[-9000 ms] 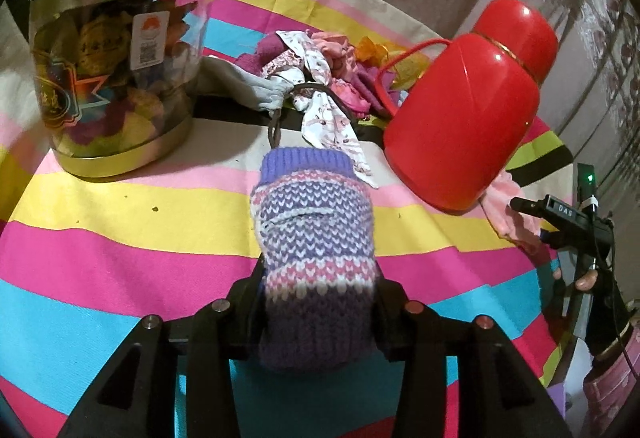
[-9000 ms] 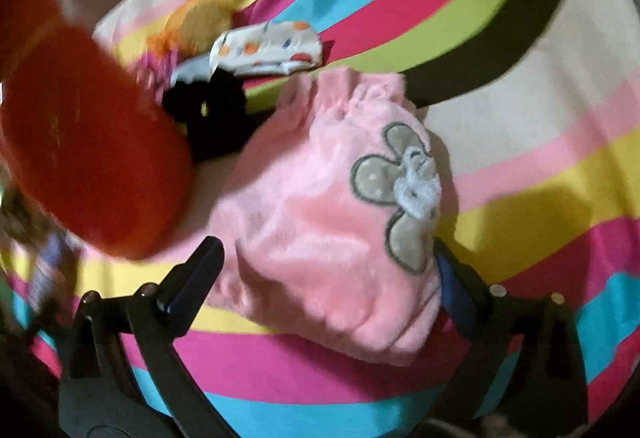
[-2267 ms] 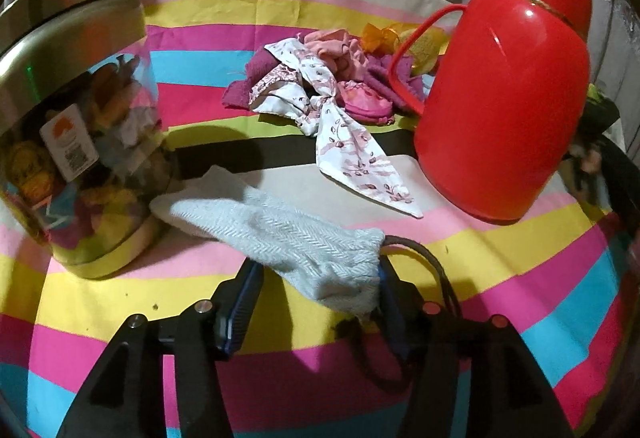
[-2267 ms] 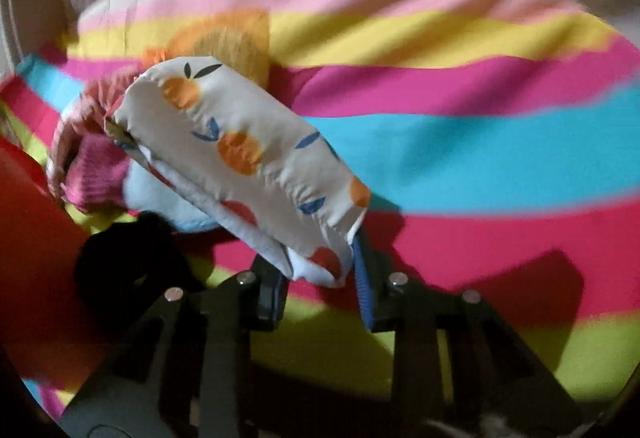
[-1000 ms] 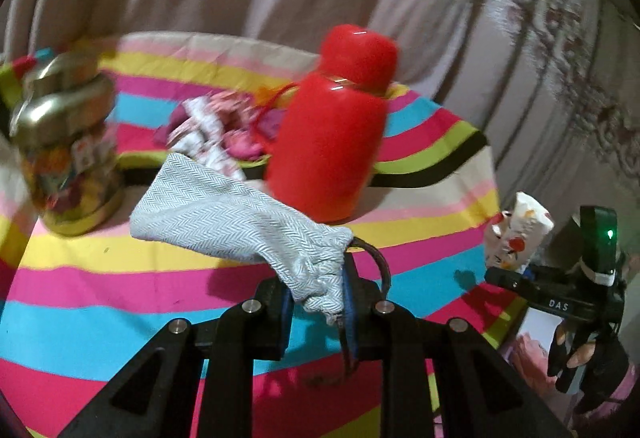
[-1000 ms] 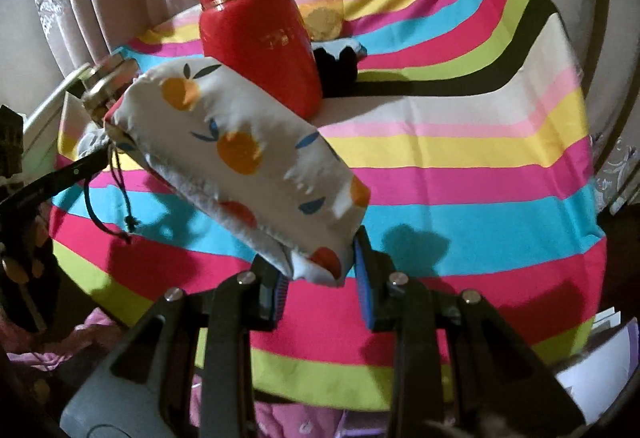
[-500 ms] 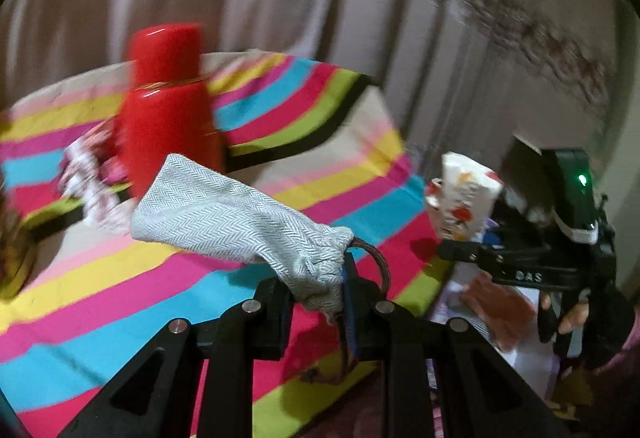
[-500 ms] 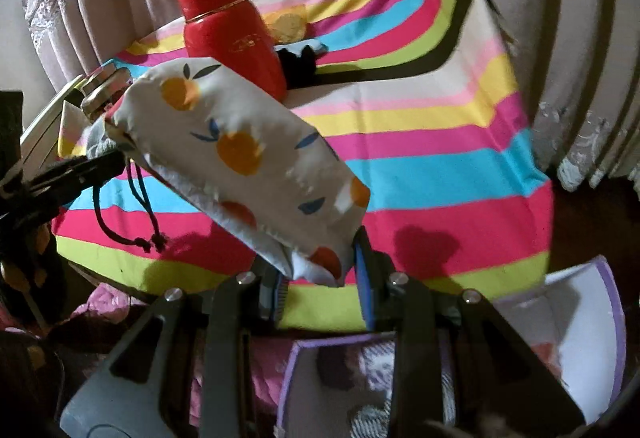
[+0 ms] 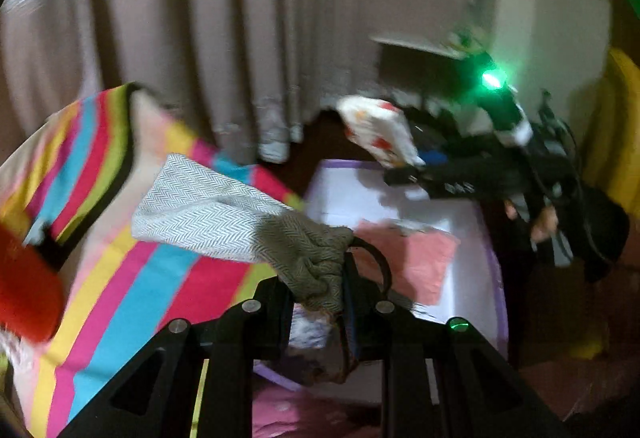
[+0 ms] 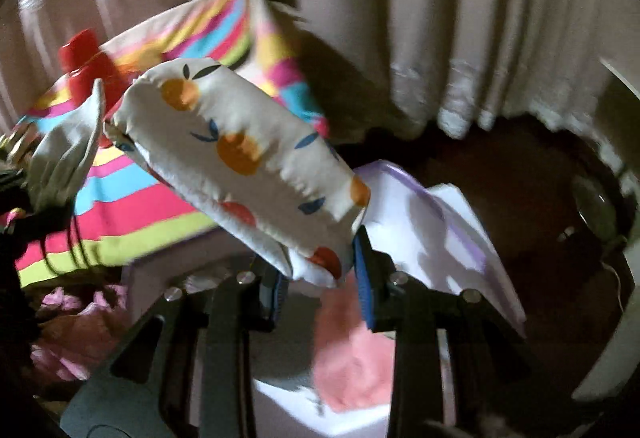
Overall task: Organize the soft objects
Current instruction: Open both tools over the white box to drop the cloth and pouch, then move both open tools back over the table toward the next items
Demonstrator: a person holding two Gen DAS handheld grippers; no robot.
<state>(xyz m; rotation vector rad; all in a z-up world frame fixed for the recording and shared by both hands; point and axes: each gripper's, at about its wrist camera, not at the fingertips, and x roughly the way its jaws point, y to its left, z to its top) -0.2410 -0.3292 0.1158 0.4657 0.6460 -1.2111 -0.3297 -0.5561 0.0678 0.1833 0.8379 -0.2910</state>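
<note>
Two claws, each clamped on one pouch: left claw [image 9: 318, 288] grey pouch [image 9: 240, 217], right claw [image 10: 320, 274] orange-print pouch [image 10: 240, 157].

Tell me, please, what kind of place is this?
Probably a room in a home. Long curtains hang behind a table under a striped cloth, and a white box on the floor already holds a pink cloth.
</note>
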